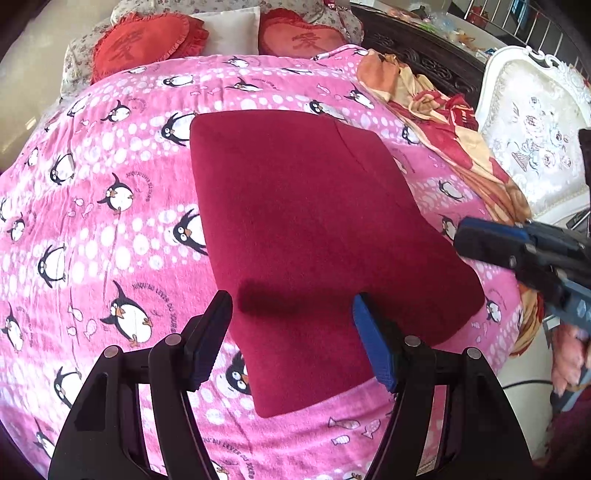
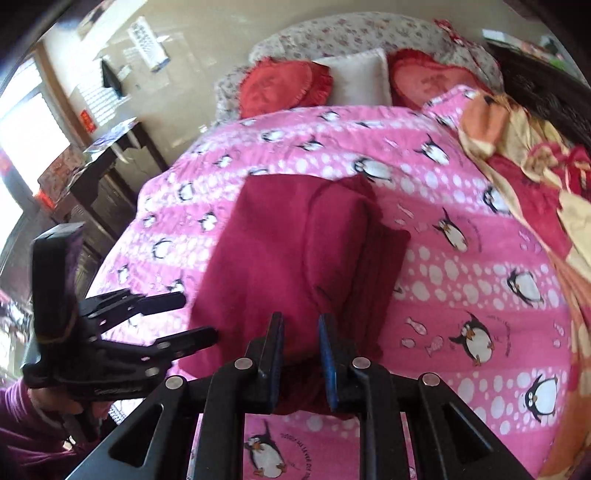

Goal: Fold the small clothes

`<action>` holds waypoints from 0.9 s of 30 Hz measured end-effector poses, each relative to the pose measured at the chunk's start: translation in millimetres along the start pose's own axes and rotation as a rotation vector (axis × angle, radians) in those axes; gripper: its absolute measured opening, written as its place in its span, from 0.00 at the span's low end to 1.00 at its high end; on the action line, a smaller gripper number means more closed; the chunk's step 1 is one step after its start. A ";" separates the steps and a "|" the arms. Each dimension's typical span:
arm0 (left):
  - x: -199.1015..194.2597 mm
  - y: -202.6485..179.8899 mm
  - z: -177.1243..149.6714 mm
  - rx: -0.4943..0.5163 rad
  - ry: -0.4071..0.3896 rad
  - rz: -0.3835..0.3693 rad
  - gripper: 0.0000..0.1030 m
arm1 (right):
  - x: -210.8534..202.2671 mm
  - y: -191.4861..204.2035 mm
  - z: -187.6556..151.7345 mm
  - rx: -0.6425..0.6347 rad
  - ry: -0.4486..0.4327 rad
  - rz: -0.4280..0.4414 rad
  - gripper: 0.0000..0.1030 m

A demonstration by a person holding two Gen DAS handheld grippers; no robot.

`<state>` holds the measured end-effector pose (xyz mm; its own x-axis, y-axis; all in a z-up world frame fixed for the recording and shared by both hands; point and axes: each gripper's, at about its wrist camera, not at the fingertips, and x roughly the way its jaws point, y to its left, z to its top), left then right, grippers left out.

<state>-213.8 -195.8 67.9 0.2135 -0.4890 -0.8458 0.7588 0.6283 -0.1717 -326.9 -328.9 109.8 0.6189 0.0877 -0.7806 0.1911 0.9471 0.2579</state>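
A dark red garment (image 1: 314, 236) lies folded flat on the pink penguin blanket (image 1: 110, 221). My left gripper (image 1: 291, 314) hovers open over its near end and holds nothing. My right gripper (image 2: 301, 332) is over the garment's (image 2: 280, 258) near right edge with its jaws a narrow gap apart; red fabric shows between them, and I cannot tell whether they pinch it. The right gripper also shows at the right of the left wrist view (image 1: 465, 236). The left gripper shows open at the left of the right wrist view (image 2: 199, 317).
Red heart cushions (image 1: 147, 44) and a white pillow (image 1: 231, 31) lie at the bed's head. An orange and red blanket (image 1: 443, 122) is bunched along the right side. A white ornate chair (image 1: 535, 129) stands right of the bed. A dark cabinet (image 2: 103, 192) stands left.
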 end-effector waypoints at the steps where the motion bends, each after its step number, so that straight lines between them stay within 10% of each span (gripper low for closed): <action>1: 1.1 0.4 1.6 -0.005 -0.003 0.002 0.65 | 3.7 4.7 -1.9 -0.014 0.009 0.002 0.17; 21: 15.2 6.4 8.4 -0.053 0.008 0.006 0.69 | 25.5 1.2 -23.9 -0.046 0.073 -0.083 0.17; 27: 8.2 32.5 18.1 -0.157 -0.026 -0.017 0.69 | 22.4 -13.7 2.6 0.021 -0.020 -0.155 0.55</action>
<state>-176.3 -190.4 64.5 0.2183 -0.5145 -0.8292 0.6576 0.7054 -0.2645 -313.6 -340.8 90.3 0.5960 -0.0652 -0.8003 0.3012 0.9421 0.1476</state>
